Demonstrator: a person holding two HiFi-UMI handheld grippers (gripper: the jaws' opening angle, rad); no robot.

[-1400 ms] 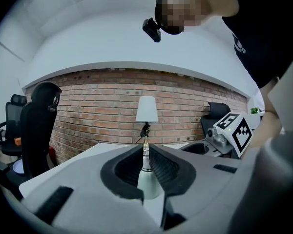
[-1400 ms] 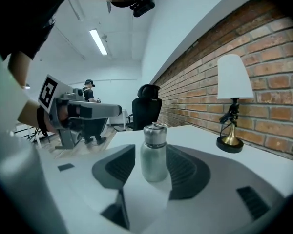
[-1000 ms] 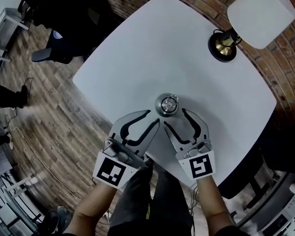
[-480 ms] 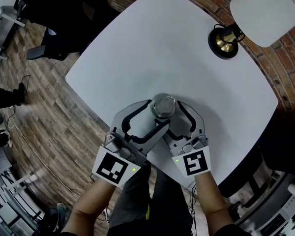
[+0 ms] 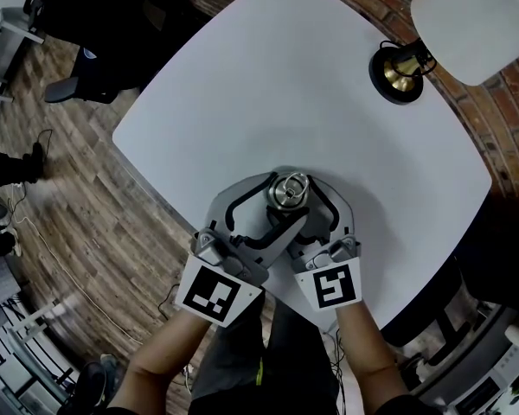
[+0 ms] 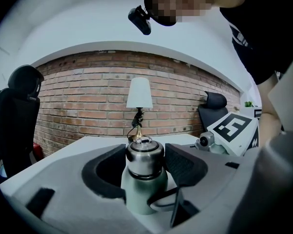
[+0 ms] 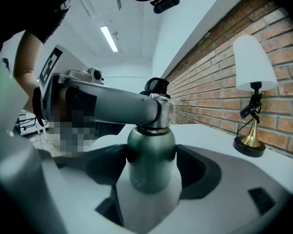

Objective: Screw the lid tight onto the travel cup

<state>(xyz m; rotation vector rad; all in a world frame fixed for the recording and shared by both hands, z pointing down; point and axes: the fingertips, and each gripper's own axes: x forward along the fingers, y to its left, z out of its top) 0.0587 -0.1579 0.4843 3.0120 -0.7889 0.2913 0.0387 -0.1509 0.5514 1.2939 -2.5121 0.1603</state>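
Just been opening the jaws of the left claw (image 6: 145,165); now apart, flanking the steel lid (image 6: 144,155) of the travel cup (image 6: 142,194) at lid height; dark pads close on either side, no clear squeeze, so not gripping. Likewise just been opening the jaws of the right claw (image 7: 151,167); now wide, set lower, round the cup's rounded grey-green body; pads just beside it on both sides, nothing clamped. Upright on the white table (image 5: 285,85), directly between both pairs of jaws, with the lid seated on top. From the head view, meeting in a V with the cup at the tip; left fingers lying over the right ones. In the right claw's view, one grey finger of the left claw reaching across at lid level, from the left of the cup. Straight ahead of the left claw's jaws and well apart: a table lamp (image 6: 138,94) with white shade and brass base, in front of a brick wall (image 6: 78,96); same lamp off to the right of the right claw.
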